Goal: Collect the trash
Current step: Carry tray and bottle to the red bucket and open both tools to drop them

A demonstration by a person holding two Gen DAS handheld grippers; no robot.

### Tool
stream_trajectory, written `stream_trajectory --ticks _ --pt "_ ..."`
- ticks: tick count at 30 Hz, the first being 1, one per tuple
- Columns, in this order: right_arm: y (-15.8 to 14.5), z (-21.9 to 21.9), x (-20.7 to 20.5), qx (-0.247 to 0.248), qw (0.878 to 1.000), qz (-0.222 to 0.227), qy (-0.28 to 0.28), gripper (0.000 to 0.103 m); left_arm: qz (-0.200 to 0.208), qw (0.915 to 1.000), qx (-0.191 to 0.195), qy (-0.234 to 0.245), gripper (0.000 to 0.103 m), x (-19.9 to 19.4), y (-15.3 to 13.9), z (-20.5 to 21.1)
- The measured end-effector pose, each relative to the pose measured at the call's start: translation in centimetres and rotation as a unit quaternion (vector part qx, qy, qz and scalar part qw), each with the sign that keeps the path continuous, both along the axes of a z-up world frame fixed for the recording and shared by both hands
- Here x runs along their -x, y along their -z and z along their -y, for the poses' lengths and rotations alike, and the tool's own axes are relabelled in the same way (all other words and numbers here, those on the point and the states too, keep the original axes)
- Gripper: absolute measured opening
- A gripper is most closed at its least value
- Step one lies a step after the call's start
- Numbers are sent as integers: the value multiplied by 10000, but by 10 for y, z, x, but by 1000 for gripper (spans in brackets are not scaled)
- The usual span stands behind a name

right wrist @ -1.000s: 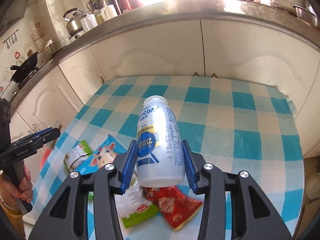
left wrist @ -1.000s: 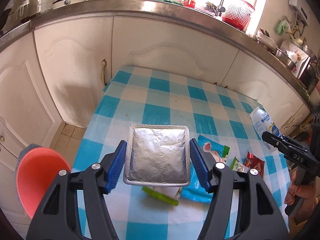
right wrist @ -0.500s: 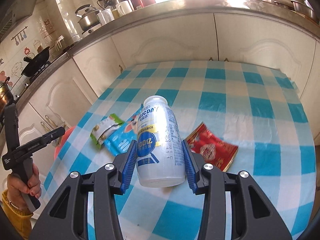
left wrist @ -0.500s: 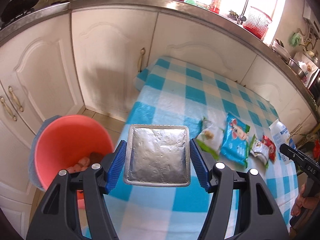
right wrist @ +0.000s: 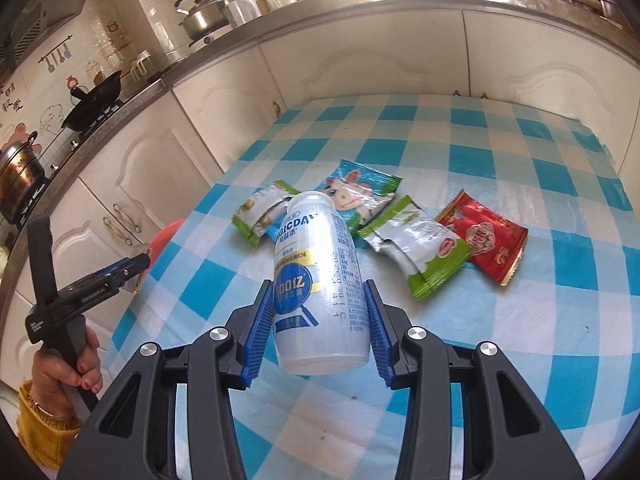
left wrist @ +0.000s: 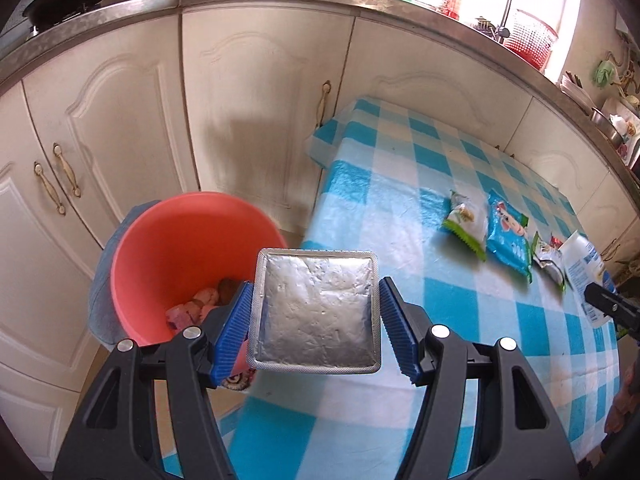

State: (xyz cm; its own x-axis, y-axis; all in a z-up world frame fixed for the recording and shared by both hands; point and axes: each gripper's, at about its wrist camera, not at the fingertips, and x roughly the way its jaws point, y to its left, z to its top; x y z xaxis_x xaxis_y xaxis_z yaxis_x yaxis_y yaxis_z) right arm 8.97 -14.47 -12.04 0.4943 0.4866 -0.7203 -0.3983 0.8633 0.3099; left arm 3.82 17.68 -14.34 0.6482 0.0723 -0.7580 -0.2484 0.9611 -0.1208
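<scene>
- Your left hand-held gripper is pinching a square foil tray flat between its blue pads, silvery face up to the camera, hovering just over the edge between the worktop and the pink bin.
- Only the left wrist view lets you see inside that bin: a few pinkish and brown scraps at the bottom. From the right wrist view the bin is just a red sliver peeking out past the worktop's edge.
- Your right hand-held gripper is clamped on a white bottle, long axis running straight out along the fingers, cap end pointing away from you toward the wrappers, base nearest the camera.
- The left view only catches the bottle at its right edge, with one finger tip of the right tool in front of it.
- Wrapper count on the checked cloth, from the right view: four. One small green-and-white packet, one blue packet with a cow, one bigger green-and-white packet, one red packet.
- The red one barely shows in the left view, tucked behind the green one.
- So that's one tray, one bottle, four wrappers, one bin.
</scene>
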Motion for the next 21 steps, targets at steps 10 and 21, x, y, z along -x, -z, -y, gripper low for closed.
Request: stream_trajectory --ticks 10,21 --pt "-12 -49 8 89 9990 -8 -438 45 -161 9992 -137 -349 64 19 9 -34" --pt "-15 -129 1 67 9935 -227 -1114 46 -235 9964 -275 -765 64 30 10 -75"
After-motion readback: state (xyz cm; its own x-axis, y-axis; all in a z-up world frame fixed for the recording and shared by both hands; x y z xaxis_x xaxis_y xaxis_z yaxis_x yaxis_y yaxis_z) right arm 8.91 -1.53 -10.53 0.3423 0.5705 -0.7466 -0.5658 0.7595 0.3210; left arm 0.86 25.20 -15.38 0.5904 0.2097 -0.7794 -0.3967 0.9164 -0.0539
